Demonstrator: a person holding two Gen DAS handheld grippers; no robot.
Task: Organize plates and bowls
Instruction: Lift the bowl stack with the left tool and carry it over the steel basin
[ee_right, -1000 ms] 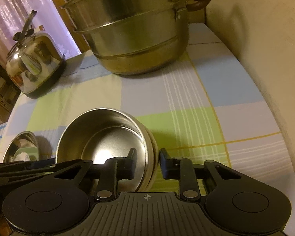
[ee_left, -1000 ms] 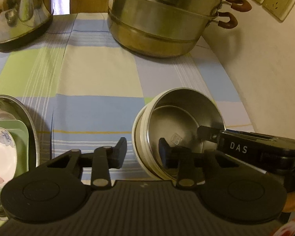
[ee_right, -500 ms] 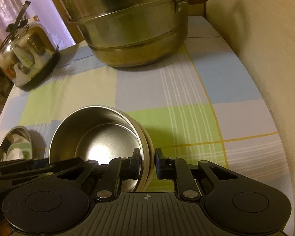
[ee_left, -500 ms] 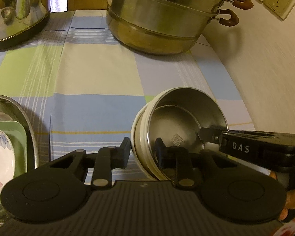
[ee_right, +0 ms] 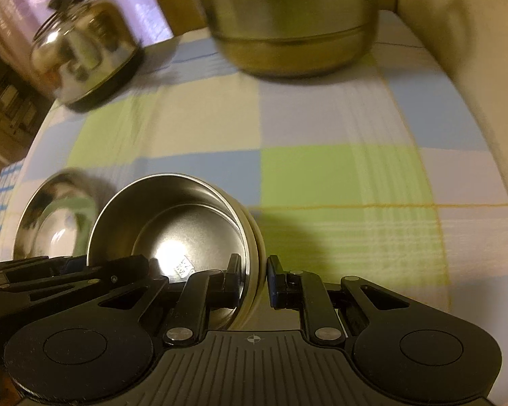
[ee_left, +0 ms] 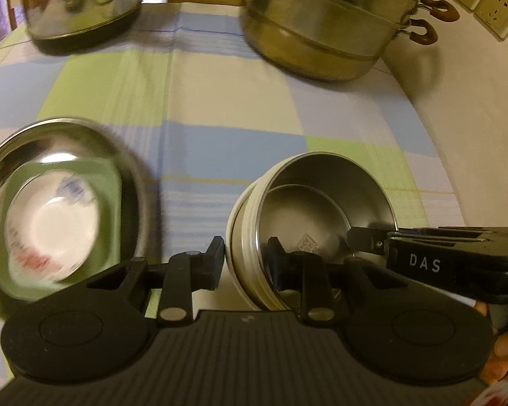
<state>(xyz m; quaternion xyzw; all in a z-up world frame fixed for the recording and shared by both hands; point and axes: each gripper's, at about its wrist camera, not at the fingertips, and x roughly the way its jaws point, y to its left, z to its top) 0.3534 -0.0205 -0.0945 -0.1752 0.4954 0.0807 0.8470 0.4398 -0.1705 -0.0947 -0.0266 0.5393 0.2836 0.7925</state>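
Observation:
A steel bowl with a cream outer wall (ee_left: 321,209) (ee_right: 172,223) is tilted and held above the checked tablecloth. My left gripper (ee_left: 245,264) is shut on its near-left rim, one finger outside and one inside. My right gripper (ee_right: 252,279) is shut on its right rim the same way; it also shows in the left wrist view (ee_left: 365,240). To the left lies a steel plate (ee_left: 118,149) (ee_right: 34,209) holding a green dish (ee_left: 108,176) and a white flowered bowl (ee_left: 54,223).
A large steel steamer pot (ee_left: 328,30) (ee_right: 298,23) stands at the back right against the wall. A steel kettle (ee_left: 81,3) (ee_right: 84,57) stands at the back left. Wall sockets (ee_left: 484,3) are on the right wall.
Both grippers closed onto the steel bowl's rim and have moved it left, toward the plate stack. The view is now motion-blurred.

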